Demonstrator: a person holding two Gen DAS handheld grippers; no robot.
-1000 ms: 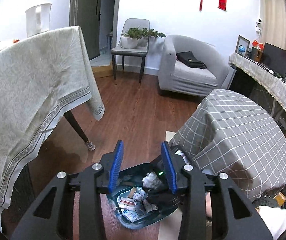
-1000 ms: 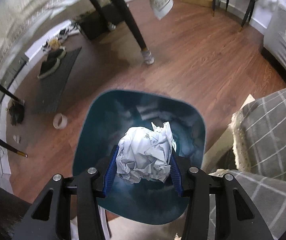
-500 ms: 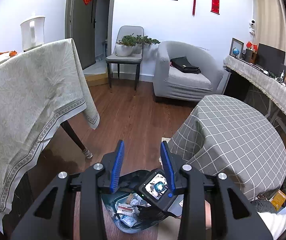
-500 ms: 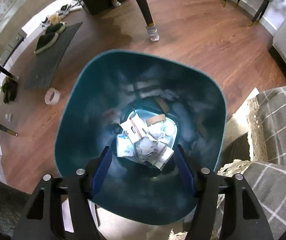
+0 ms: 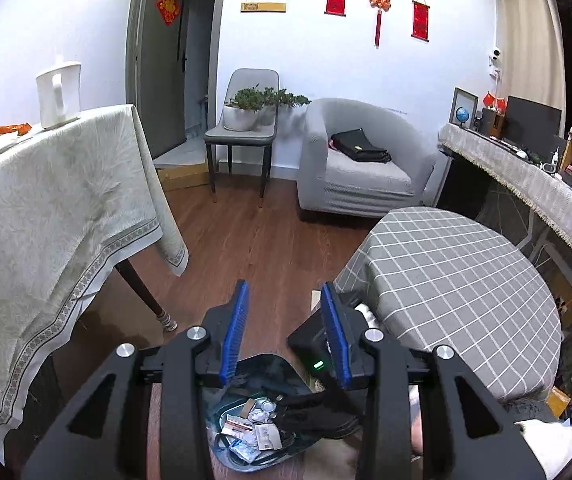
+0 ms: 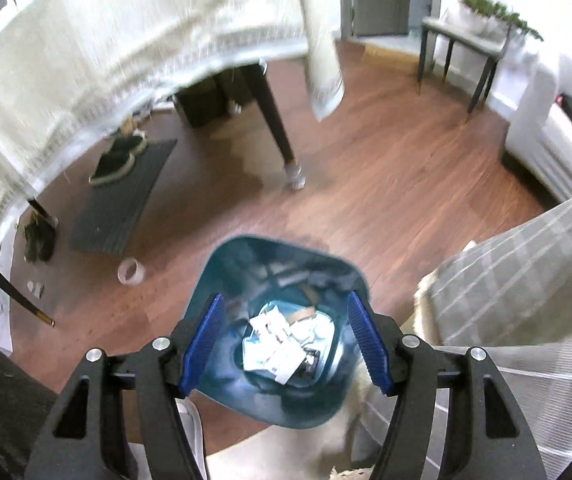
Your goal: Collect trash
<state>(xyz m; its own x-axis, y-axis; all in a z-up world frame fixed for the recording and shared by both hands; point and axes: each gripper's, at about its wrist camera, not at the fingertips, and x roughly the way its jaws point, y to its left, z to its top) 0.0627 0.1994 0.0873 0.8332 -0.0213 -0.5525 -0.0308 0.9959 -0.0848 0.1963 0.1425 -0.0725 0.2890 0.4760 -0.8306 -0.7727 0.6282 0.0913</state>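
A teal trash bin [image 6: 270,242] stands on the wooden floor, with paper scraps and wrappers [image 6: 282,340] at its bottom. My right gripper [image 6: 285,298] hangs above the bin's mouth, open, with nothing between its blue pads. In the left wrist view the same bin [image 5: 270,364] lies low at the centre, its trash [image 5: 254,428] showing. My left gripper [image 5: 284,286] hovers higher, its pads a narrow gap apart and empty. The right gripper's black body [image 5: 318,344] and a dark gloved hand [image 5: 310,412] sit over the bin.
A table with a pale cloth [image 5: 46,208] stands left, its dark leg [image 6: 278,132] near the bin. A round table with a checked cloth [image 5: 454,280] is right beside the bin. A tape roll [image 6: 131,271] and a mat with shoes [image 6: 126,192] lie on the floor.
The right gripper opened and let the crumpled paper ball fall into the bin, then rose well above it. The left gripper rose a little, jaws unchanged.
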